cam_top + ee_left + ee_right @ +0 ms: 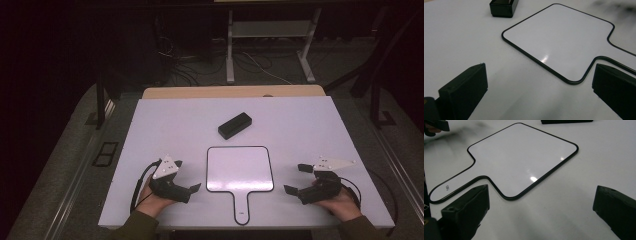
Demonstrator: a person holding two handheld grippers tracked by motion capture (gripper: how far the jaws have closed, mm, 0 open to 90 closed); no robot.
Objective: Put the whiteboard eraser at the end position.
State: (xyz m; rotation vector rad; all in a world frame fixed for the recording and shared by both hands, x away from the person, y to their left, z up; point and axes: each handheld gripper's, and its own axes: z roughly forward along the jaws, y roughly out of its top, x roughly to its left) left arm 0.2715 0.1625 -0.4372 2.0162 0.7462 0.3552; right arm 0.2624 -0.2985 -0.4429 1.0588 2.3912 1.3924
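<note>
A handled whiteboard (240, 169) lies at lower centre of the worktop (300, 120), handle toward the person, midway between left gripper (188, 176) and right gripper (295, 178). Both jaws gape wide, empty. A black eraser (235, 125) sits beyond.

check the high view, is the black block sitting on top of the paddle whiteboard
No, the black block lies on the bare table beyond the paddle whiteboard, with a clear strip of table between them.

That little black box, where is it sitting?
In the high view the black box lies on the white table, just beyond the paddle-shaped whiteboard, apart from it.
</note>
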